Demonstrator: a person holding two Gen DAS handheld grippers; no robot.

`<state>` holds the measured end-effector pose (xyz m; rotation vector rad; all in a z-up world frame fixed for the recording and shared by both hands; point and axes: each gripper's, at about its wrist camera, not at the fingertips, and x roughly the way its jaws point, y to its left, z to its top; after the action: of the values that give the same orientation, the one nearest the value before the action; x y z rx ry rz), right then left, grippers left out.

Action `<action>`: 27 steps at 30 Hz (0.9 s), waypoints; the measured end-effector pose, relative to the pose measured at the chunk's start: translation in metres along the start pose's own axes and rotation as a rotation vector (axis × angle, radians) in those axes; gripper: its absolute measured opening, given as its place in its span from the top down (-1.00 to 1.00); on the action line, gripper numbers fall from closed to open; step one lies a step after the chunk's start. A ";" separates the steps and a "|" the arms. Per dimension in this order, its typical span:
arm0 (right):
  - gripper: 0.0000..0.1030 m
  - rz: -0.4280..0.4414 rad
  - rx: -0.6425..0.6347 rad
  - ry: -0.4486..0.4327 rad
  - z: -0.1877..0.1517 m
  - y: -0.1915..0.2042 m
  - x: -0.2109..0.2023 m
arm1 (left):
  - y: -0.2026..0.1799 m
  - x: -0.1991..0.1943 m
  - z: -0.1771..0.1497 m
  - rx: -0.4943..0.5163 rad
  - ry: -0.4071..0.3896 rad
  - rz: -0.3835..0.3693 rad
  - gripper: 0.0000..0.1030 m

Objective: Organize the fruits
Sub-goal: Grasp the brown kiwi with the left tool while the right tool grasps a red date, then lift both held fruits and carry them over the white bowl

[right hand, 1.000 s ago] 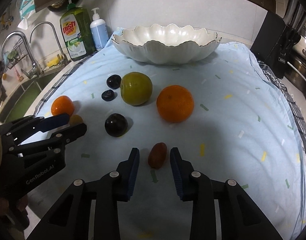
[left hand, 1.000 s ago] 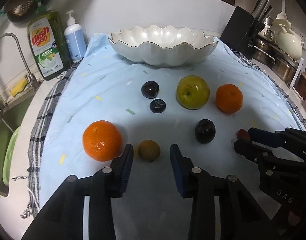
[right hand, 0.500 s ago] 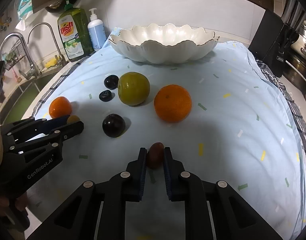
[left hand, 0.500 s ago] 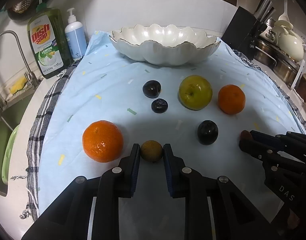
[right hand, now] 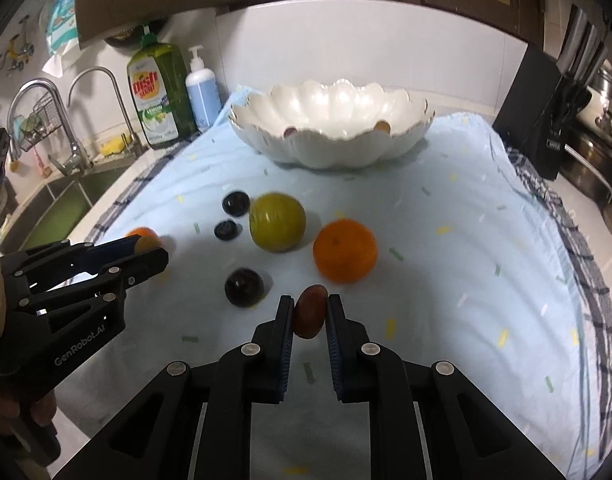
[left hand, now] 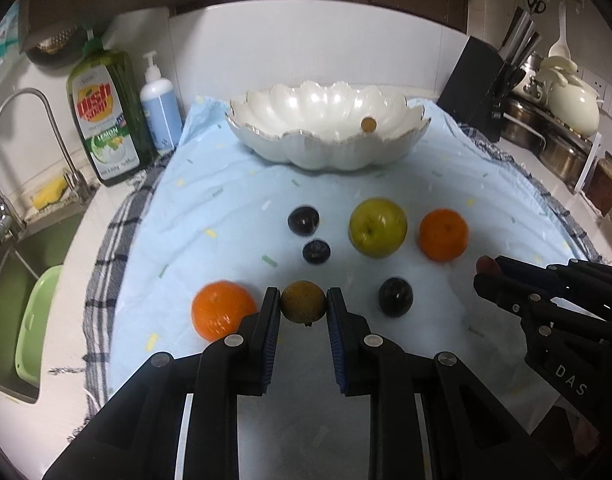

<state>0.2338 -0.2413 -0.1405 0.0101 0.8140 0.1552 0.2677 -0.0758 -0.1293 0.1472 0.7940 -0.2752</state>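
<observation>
On the pale blue cloth [left hand: 209, 216] covering the counter, both grippers are clamped on small fruit. The left gripper [left hand: 303, 309] pinches a round brownish-yellow fruit [left hand: 303, 302] between its blue pads, just right of a large orange [left hand: 221, 314]. The right gripper [right hand: 310, 312] squeezes a small reddish-brown oval fruit [right hand: 310, 311], with a second orange [right hand: 344, 250] just beyond it. Between the two lie a yellow-green apple [left hand: 378, 227] and three dark plums: one [left hand: 395, 296] close to the left gripper, two more [left hand: 303, 220] [left hand: 316, 251] farther back, side by side. The scalloped white bowl [left hand: 326, 148] stands at the far end of the cloth, and something small and round shows against its inner wall, too small to name. A green dish soap bottle [left hand: 103, 116] and a pump bottle [left hand: 159, 110] stand by the sink [left hand: 9, 264]; a black knife block [left hand: 482, 88] sits at the other side.
</observation>
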 end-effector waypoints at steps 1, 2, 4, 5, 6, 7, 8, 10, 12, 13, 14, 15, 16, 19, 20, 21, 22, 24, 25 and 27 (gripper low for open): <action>0.66 -0.001 -0.003 -0.008 0.001 0.000 -0.002 | 0.000 -0.004 0.002 0.000 -0.009 0.002 0.53; 0.66 -0.001 -0.006 -0.018 0.004 0.001 -0.005 | 0.000 -0.006 0.004 0.000 -0.016 0.004 0.53; 0.66 -0.002 -0.010 -0.037 0.008 0.001 -0.010 | -0.001 -0.012 0.008 0.001 -0.036 0.011 0.53; 0.66 -0.001 -0.012 -0.047 0.011 0.001 -0.012 | 0.000 -0.015 0.010 0.001 -0.043 0.013 0.53; 0.66 -0.001 -0.016 -0.059 0.013 0.001 -0.015 | 0.000 -0.017 0.012 0.001 -0.050 0.014 0.53; 0.66 0.000 -0.020 -0.068 0.016 0.001 -0.018 | 0.000 -0.021 0.014 -0.001 -0.061 0.016 0.53; 0.66 0.001 -0.023 -0.075 0.018 0.000 -0.020 | 0.000 -0.023 0.016 -0.002 -0.066 0.018 0.53; 0.66 0.001 -0.028 -0.093 0.022 0.000 -0.024 | 0.000 -0.028 0.019 -0.003 -0.081 0.022 0.53; 0.66 0.002 -0.034 -0.110 0.027 0.000 -0.028 | 0.001 -0.034 0.023 -0.006 -0.098 0.027 0.53; 0.66 0.002 -0.037 -0.121 0.030 0.000 -0.030 | 0.001 -0.036 0.025 -0.006 -0.106 0.029 0.53; 0.66 0.003 -0.038 -0.128 0.032 0.000 -0.032 | 0.001 -0.039 0.028 -0.007 -0.116 0.031 0.53; 0.66 0.004 -0.040 -0.136 0.034 -0.001 -0.034 | 0.001 -0.041 0.030 -0.007 -0.124 0.033 0.53; 0.66 0.005 -0.041 -0.145 0.037 -0.001 -0.036 | 0.002 -0.043 0.033 -0.006 -0.133 0.036 0.53; 0.66 0.007 -0.047 -0.170 0.045 -0.001 -0.040 | 0.002 -0.049 0.039 -0.007 -0.155 0.039 0.53; 0.66 0.008 -0.049 -0.182 0.048 -0.001 -0.042 | 0.002 -0.051 0.042 -0.006 -0.164 0.043 0.53; 0.66 0.008 -0.049 -0.190 0.050 -0.001 -0.043 | 0.002 -0.052 0.045 -0.004 -0.174 0.045 0.53; 0.66 0.006 -0.049 -0.201 0.054 -0.001 -0.045 | 0.002 -0.053 0.047 -0.004 -0.180 0.046 0.53; 0.66 0.003 -0.055 -0.225 0.060 -0.002 -0.049 | 0.001 -0.056 0.052 -0.002 -0.195 0.047 0.53; 0.66 0.000 -0.058 -0.235 0.063 -0.002 -0.051 | 0.001 -0.057 0.055 -0.001 -0.204 0.048 0.53; 0.66 0.001 -0.058 -0.250 0.067 -0.002 -0.052 | 0.001 -0.059 0.060 0.003 -0.217 0.051 0.53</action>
<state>0.2475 -0.2476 -0.0567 -0.0243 0.5597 0.1749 0.2694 -0.0775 -0.0454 0.1379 0.5733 -0.2398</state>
